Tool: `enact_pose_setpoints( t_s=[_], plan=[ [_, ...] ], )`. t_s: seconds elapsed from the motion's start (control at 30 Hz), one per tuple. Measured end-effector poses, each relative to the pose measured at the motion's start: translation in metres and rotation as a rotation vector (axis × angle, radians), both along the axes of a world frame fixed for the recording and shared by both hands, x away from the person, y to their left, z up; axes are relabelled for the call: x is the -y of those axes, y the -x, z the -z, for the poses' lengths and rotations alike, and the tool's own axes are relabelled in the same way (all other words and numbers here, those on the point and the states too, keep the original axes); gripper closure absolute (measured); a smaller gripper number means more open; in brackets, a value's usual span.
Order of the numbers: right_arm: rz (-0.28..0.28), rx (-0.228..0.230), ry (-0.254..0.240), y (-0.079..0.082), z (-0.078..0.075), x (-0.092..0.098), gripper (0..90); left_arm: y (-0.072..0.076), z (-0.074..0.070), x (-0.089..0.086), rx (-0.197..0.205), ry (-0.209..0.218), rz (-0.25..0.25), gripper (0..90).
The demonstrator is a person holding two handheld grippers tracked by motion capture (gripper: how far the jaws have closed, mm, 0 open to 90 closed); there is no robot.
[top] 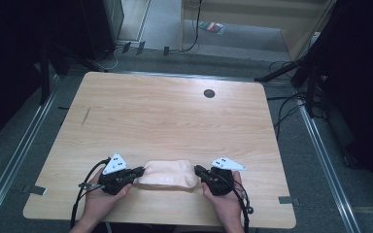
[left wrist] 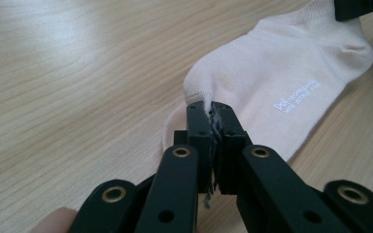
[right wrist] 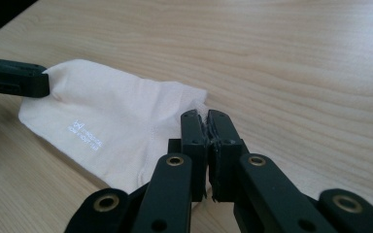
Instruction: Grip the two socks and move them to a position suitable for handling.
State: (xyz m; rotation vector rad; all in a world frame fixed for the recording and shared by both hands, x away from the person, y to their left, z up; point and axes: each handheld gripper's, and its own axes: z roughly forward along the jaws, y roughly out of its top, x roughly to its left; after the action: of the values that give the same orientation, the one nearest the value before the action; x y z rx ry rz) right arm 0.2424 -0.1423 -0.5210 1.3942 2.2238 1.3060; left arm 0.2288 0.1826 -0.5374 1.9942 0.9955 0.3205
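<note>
Hands at table's near edge. Left gripper (top: 137, 172) clamped on one end of pale pink sock (top: 169, 174), right gripper (top: 200, 171) clamped on opposite end. Sock lies flat on wooden table (top: 165, 111), stretched between both grippers, white lettering up.

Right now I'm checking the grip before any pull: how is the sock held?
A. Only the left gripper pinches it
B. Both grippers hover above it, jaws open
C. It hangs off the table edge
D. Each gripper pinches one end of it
D: the left gripper and the right gripper each have their jaws shut on an end of the sock, which lies flat on the table.
</note>
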Motion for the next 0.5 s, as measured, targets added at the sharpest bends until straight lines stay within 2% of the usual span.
enact_pose_setpoints(
  t_s=[0.07, 0.2, 0.4, 0.5],
  plan=[
    [-0.003, -0.01, 0.007, 0.0, 0.002, -0.001, 87.8, 0.0, 0.002, 0.001, -0.001, -0.004, 0.002, 88.2],
    [-0.014, -0.027, 0.031, -0.003, 0.009, -0.005, 87.5, -0.001, 0.008, 0.004, 0.005, -0.056, 0.008, 87.6],
    [-0.016, -0.03, 0.073, -0.006, 0.017, -0.009, 87.2, -0.002, 0.013, 0.006, 0.018, -0.073, -0.003, 85.8],
    [-0.006, -0.042, 0.077, -0.008, 0.021, -0.009, 87.2, -0.001, 0.013, 0.005, 0.027, -0.077, 0.0, 86.8]
  ],
)
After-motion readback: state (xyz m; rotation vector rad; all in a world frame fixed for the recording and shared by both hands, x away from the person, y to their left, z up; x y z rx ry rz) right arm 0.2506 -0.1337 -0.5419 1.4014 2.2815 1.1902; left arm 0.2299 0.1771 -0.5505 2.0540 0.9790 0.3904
